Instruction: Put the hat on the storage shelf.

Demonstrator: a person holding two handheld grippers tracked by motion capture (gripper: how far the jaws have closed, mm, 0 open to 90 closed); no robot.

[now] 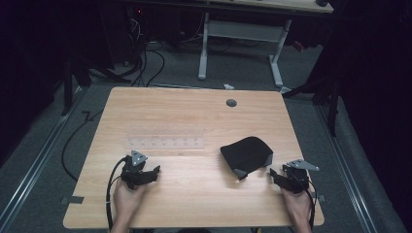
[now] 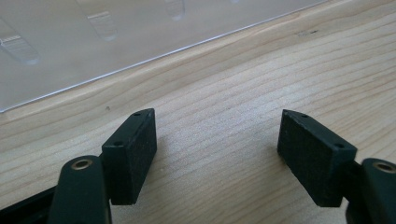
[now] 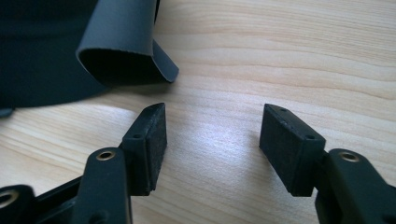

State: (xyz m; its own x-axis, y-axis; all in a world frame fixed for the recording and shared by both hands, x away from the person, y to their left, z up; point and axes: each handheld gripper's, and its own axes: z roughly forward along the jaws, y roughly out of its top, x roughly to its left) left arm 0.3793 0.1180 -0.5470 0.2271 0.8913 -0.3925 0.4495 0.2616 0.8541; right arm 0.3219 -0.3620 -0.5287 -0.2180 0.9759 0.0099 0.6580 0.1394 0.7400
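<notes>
Your left gripper (image 1: pixel 151 171) and right gripper (image 1: pixel 275 173) rest near the table (image 1: pixel 194 204) front edge, jaws wide and empty, likely a ready pose. Beyond the left lies a clear plate (image 1: pixel 165 137). A black cap (image 1: pixel 246 151) sits just beyond the right, within easy reach.

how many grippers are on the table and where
2. The left gripper sits at the table's near left, just short of the clear plastic rack. The right gripper sits near right, beside the black cap. Both are open and empty.
</notes>
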